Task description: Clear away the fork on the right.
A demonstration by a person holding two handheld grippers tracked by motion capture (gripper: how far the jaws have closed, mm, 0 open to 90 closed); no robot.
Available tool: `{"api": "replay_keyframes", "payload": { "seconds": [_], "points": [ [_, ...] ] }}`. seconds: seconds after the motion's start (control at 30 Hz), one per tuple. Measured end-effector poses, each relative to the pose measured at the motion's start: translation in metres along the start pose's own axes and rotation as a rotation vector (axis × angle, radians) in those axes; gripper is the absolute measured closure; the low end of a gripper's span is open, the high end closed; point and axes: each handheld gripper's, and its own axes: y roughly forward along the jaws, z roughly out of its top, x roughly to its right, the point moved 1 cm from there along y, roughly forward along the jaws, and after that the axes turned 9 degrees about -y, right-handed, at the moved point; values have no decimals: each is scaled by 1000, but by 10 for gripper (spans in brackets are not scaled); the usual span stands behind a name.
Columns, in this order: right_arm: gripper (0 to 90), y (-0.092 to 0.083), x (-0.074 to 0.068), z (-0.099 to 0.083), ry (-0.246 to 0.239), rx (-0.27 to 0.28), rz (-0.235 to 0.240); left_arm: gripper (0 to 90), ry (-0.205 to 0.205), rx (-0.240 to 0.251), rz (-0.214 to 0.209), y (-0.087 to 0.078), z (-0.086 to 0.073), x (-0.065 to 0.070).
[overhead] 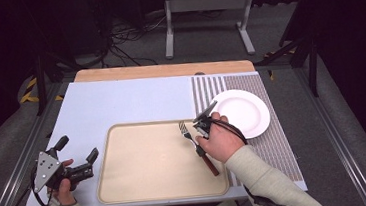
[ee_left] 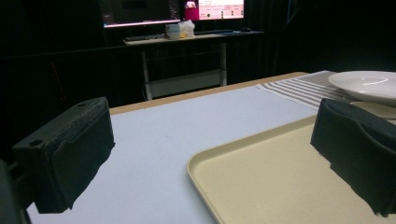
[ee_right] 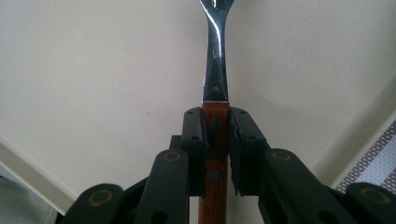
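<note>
Two tools | left tool [overhead: 78, 161] apart | right tool [ee_right: 217, 140] clamps fork [ee_right: 215, 70] | no legible writing

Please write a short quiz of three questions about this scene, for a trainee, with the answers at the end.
1. True or false: the right hand-held gripper is shut on the fork.
2. What lies under the fork? A) the tray B) the plate C) the striped mat
3. Fill in: the left hand-held gripper is ____ and holds nothing.

Key: 1 true, its jaws clamp the wooden handle. 2 A. 3 open.
</note>
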Motion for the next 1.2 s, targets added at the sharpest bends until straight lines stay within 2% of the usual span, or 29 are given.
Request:
{"api": "replay_keyframes", "payload": {
  "seconds": [0.23,0.8,0.87,1.07,1.2],
  "points": [
    [779,6,2,-1,39,-28,20,0,-1,-1,1,0,0,0],
    [768,12,3,-3,73,-64,48,0,0,-2,0,0,0,0],
    [671,11,2,-3,58,-47,48,0,1,-3,-1,0,0,0],
    [586,6,1,-2,20,-7,43,0,2,-5,-1,0,0,1],
    [441,2,0,-1,-22,55,22,0,2,-6,-1,0,0,1]
  ]
}}
